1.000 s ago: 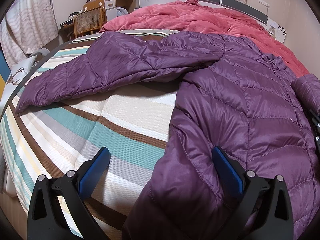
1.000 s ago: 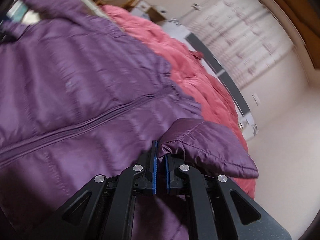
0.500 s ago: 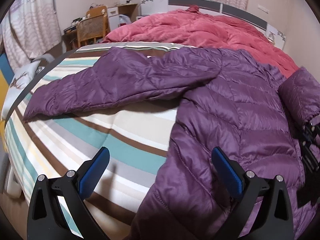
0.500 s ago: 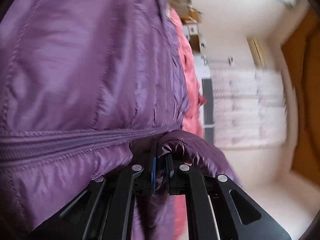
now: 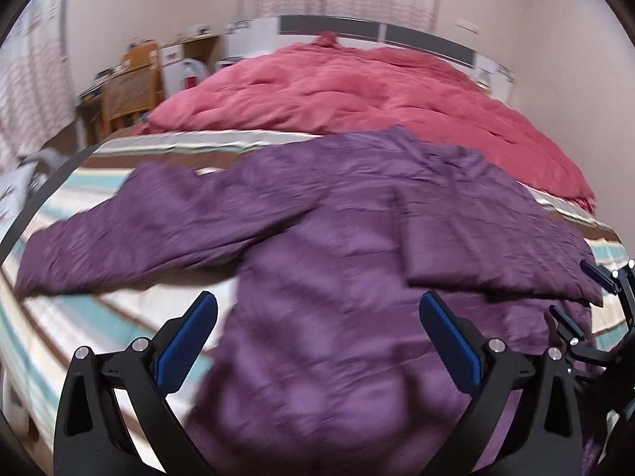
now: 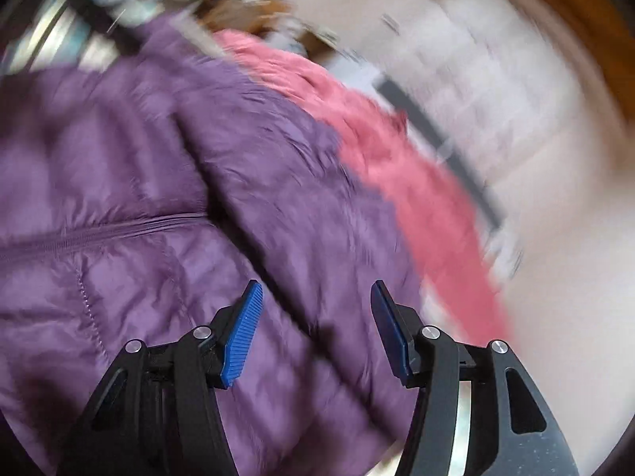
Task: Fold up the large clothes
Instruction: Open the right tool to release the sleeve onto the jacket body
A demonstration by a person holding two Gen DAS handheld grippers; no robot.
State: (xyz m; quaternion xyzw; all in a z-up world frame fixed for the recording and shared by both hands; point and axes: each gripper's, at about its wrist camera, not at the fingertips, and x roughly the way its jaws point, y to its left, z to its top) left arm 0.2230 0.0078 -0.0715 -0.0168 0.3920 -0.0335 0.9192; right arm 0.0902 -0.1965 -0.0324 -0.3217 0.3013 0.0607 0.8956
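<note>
Both the left claw (image 5: 315, 333) and the right claw (image 6: 315, 325) hang spread and empty above the purple down jacket (image 5: 337, 261) lying on the striped bed (image 5: 119, 317), one sleeve (image 5: 476, 234) folded across its front.

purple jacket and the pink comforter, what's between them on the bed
In the left wrist view, a band of striped bedsheet shows between the purple jacket and the pink comforter on the left; toward the right the jacket's collar overlaps the comforter's edge.

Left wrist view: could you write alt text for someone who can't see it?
A purple puffer jacket lies on a striped bed, one sleeve folded across its front, the other outstretched. The open left gripper hovers above its hem; a pink duvet lies behind.
</note>
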